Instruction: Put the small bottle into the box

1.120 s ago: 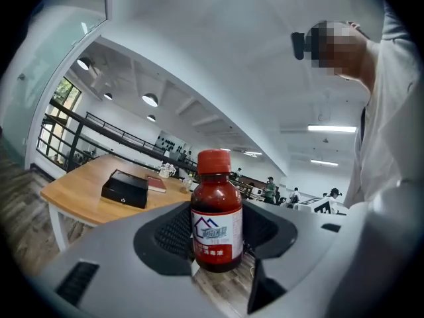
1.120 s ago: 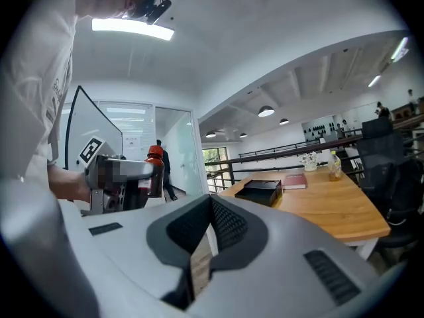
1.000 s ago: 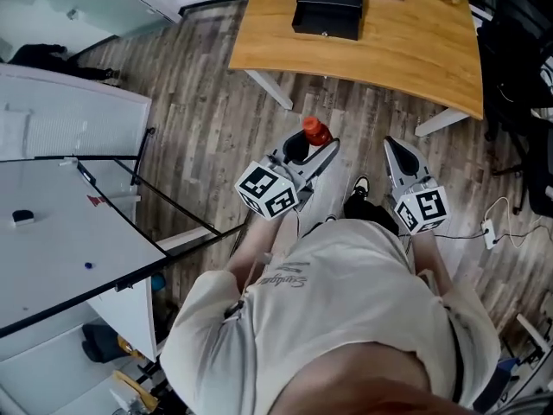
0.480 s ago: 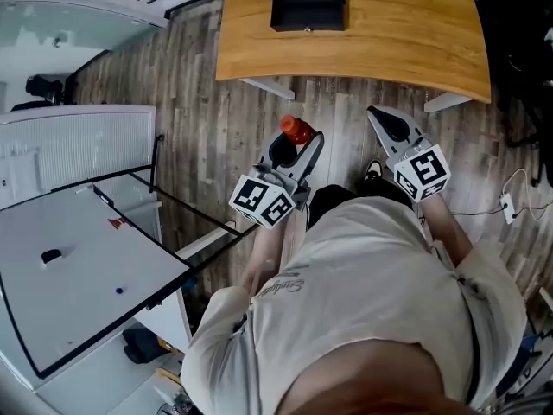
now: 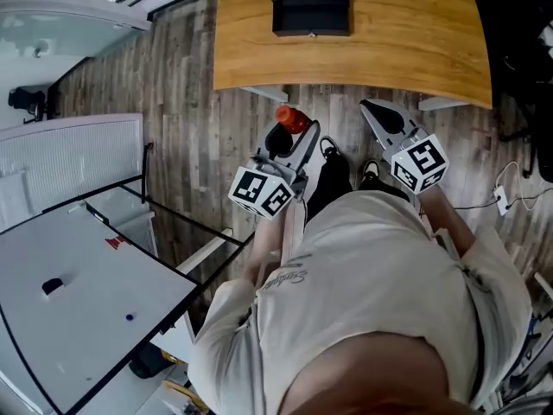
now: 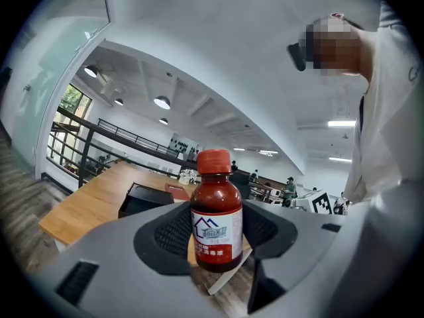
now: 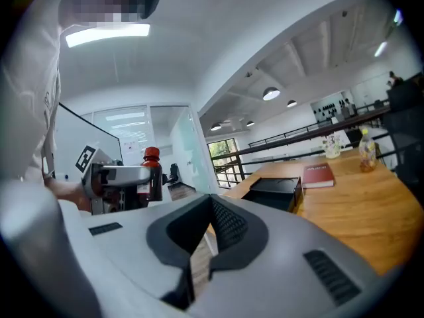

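A small brown bottle (image 6: 216, 220) with a red cap (image 5: 291, 119) and a white label stands upright between the pads of my left gripper (image 6: 216, 247), which is shut on its body. In the head view the left gripper (image 5: 289, 141) hangs over the wood floor, just short of the table's near edge. The black box (image 5: 311, 3) lies on the orange-brown table (image 5: 415, 33) ahead, also seen as the box (image 6: 146, 199) and the box (image 7: 275, 192). My right gripper (image 5: 382, 115) is shut with nothing in it, level with the left one; the right gripper view catches the bottle (image 7: 152, 171).
A red book (image 7: 318, 175) and a clear bottle (image 7: 366, 148) lie on the table beyond the box. A white board on a black frame (image 5: 69, 284) stands at the left. Dark chairs (image 5: 527, 59) and a floor cable (image 5: 501, 199) are at the right.
The person has stepped toward the table; its near edge and the box now sit closer. Both grippers moved forward with it, the bottle still held in the left.
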`<state>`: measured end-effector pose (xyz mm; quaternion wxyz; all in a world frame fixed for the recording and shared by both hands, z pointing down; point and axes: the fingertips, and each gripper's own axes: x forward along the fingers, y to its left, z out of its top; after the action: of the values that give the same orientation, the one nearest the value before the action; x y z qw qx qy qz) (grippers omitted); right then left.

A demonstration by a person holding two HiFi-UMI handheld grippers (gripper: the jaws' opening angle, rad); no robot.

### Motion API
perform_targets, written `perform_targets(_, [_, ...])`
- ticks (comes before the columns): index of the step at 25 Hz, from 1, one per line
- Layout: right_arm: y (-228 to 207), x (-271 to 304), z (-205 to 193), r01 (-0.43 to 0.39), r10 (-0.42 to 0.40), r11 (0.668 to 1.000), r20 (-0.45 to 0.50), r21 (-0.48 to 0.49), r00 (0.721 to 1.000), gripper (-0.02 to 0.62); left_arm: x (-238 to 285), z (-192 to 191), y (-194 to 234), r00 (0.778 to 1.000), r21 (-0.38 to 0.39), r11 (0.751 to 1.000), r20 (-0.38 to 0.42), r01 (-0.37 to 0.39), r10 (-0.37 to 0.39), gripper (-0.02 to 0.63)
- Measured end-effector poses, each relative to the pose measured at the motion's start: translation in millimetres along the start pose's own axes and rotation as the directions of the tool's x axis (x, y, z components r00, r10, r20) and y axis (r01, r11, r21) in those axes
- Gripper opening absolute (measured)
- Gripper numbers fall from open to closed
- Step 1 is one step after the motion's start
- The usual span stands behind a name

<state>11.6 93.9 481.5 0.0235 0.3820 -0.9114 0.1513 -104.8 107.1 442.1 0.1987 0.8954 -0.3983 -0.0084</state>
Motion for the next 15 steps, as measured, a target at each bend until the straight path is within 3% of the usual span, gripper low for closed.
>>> perform_targets(8, [10.8, 80.4, 67.4, 0.036, -0.03, 0.985, 0.036, -0.169, 0.999, -0.005, 4.8, 78.5, 59.0, 0.987, 0.034, 0.994, 0.121, 0.103, -0.106, 0.225])
perform_targets(11, [12.3, 99.9, 73.3, 0.08, -0.071, 0.984, 0.059, -0.16, 0.996, -0.005, 7.4, 82.7, 79.9, 0.984, 0.042, 0.989, 0.1, 0.144, -0.148, 0.225])
perform_targets(15, [10.2, 115.5, 63.7, 0.142, -0.138, 0.983, 0.039, -0.113, 0.99, -0.005, 9.9, 96.0, 103.7, 0.971, -0.017, 0.977, 0.113, 0.213, -0.21, 0.225])
